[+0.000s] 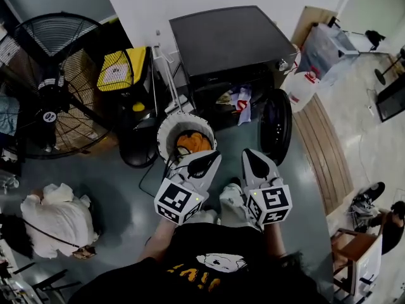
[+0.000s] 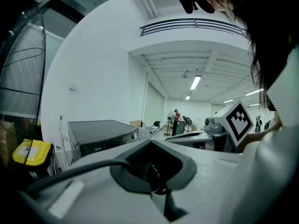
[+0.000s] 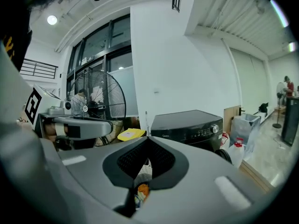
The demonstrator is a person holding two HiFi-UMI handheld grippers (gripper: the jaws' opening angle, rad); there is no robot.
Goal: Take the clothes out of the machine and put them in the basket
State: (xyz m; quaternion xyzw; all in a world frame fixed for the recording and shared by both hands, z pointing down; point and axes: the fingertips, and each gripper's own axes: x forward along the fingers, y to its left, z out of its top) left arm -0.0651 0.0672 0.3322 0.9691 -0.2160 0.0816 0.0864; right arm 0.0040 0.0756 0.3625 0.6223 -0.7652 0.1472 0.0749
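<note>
Left tongs (image 1: 205, 162) and right tongs (image 1: 253, 162) both closed, empty, mid-frame; basket (image 1: 166, 130) holds orange garment (image 1: 193, 142).

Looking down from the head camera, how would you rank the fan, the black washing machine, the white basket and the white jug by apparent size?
Largest: fan and washing machine, too alike to separate.
Next: basket.
Smallest: jug.

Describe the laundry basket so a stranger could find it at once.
Find the black washing machine against the white wall. On the floor in front of it, on the side of the big fan, stands the basket: round, white, the only container holding orange clothes.
</note>
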